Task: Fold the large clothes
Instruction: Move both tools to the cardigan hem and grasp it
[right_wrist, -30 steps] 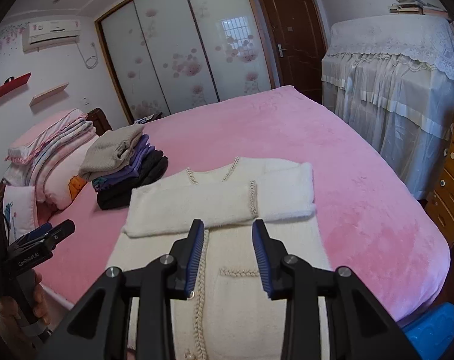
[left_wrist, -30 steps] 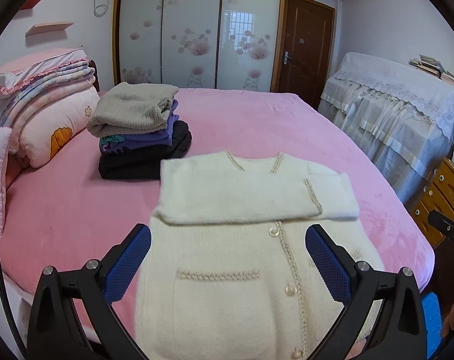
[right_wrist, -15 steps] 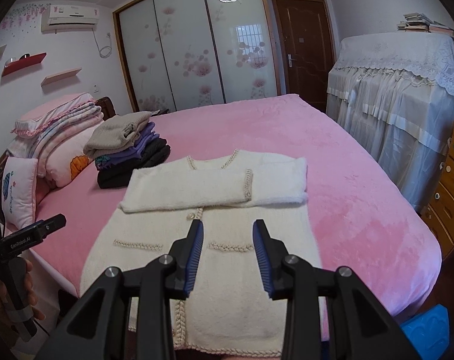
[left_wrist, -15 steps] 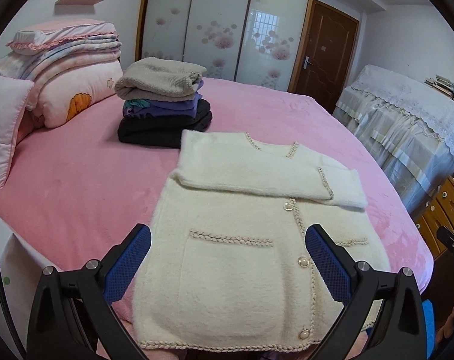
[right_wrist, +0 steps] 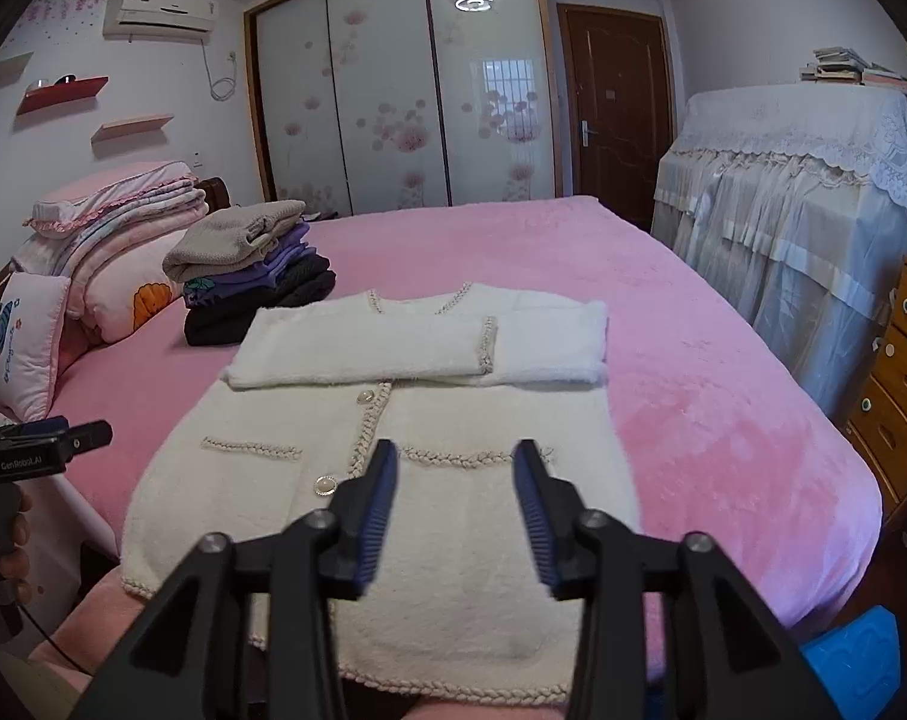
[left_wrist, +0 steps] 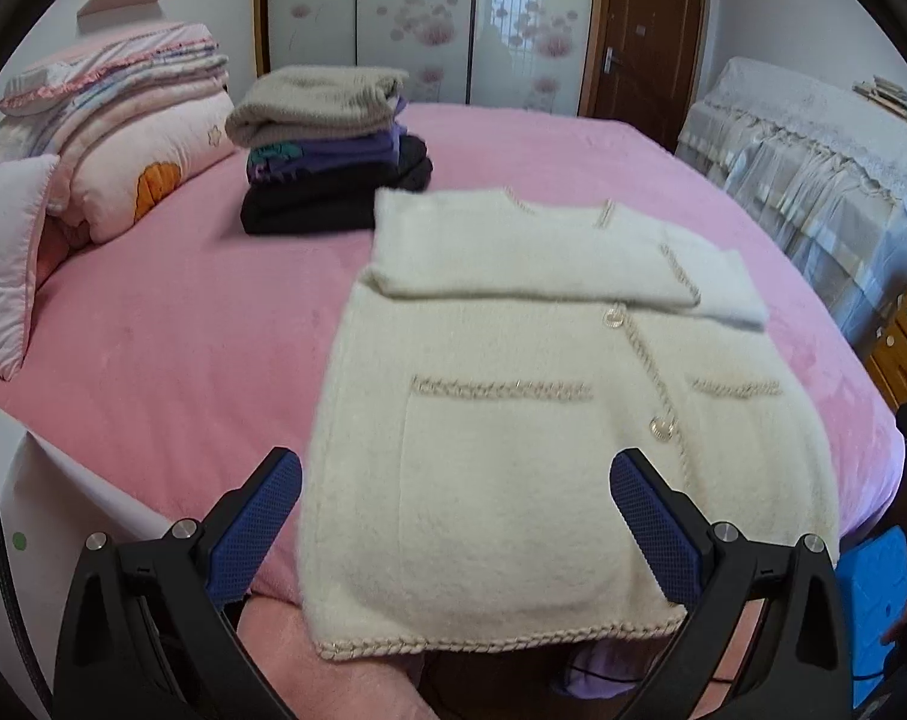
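Both tongs hang over the near hem of the cream cardigan [left_wrist: 513,420], which lies flat on the pink bed [left_wrist: 171,330] with its sleeves folded across the chest. Right tongs [right_wrist: 453,510] have just been opening and stand apart, nothing between them; left tongs [left_wrist: 456,531] gape wide, empty. Compared with a second ago, the hem sits closer under both. Only the right view shows the person's left hand [right_wrist: 6,534]; the stack of folded clothes [left_wrist: 327,150] appears in both.
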The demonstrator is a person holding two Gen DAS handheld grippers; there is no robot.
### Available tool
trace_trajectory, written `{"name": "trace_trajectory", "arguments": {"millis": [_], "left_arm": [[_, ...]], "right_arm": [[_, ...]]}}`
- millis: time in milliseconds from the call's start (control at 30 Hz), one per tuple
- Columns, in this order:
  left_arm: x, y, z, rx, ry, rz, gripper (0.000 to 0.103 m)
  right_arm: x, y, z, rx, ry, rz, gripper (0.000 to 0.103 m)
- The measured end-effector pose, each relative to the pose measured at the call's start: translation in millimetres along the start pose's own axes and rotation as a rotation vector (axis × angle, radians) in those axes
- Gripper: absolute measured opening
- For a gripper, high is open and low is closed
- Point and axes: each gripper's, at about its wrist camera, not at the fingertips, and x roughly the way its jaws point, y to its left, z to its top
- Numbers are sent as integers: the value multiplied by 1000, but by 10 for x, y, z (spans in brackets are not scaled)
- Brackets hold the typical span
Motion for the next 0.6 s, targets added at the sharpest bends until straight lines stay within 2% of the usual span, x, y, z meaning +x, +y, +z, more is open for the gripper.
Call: {"name": "trace_trajectory", "arguments": {"millis": [33, 67, 167, 300, 400, 500, 567, 600], "left_arm": [[48, 24, -37, -5, 11, -3, 102], [106, 46, -67, -7, 29, -4, 102], [339, 167, -182, -35, 121, -26, 102], [581, 365, -360, -90, 210, -41, 102], [729, 529, -483, -128, 260, -18, 102], [889, 740, -598, -192, 322, -44, 102], [981, 891, -673, -229, 346, -59, 102], [1022, 959, -711, -247, 355, -74, 102]], "right_arm": [[42, -10, -24, -10, 19, 9, 77], [87, -12, -54, -21, 45, 15, 80], [244, -15, -181, -64, 132, 3, 80], [339, -78, -342, -68, 185, 6, 80], [408, -190, -428, -38, 221, 15, 80], [469, -366, -540, 13, 253, 14, 80], [509, -515, -606, 71, 273, 24, 78], [538, -608, -647, 104, 292, 29, 72]]}}
